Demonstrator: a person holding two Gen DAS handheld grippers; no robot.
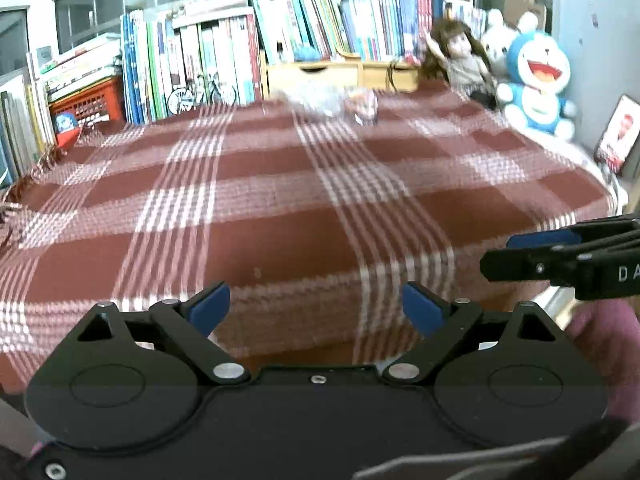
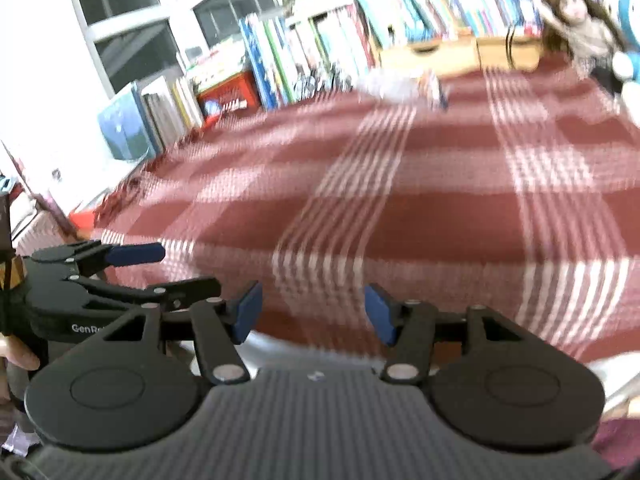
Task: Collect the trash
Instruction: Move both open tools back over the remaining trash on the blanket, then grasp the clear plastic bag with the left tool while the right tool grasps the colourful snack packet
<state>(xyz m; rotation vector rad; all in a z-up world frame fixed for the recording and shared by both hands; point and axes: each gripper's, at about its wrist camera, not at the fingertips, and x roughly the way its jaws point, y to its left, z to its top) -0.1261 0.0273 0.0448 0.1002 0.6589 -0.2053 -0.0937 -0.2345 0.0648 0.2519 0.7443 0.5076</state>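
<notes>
A crumpled clear plastic wrapper with a coloured label [image 1: 334, 102] lies at the far side of the table with the red plaid cloth [image 1: 280, 220]. It is blurred in both views; in the right wrist view the wrapper [image 2: 404, 84] sits just before the wooden box. My left gripper [image 1: 316, 308] is open and empty above the table's near edge, far from the wrapper. My right gripper [image 2: 312, 312] is also open and empty, at the near edge. Each shows in the other's view: the right gripper [image 1: 510, 254] at the right, the left gripper [image 2: 190, 268] at the left.
Rows of upright books [image 1: 224, 52] line the back, with a wooden box [image 1: 340, 74] in front of them. A red basket [image 1: 88, 100] stands back left. A doll [image 1: 460, 60], a blue plush toy [image 1: 538, 80] and a picture frame [image 1: 618, 136] occupy the right side.
</notes>
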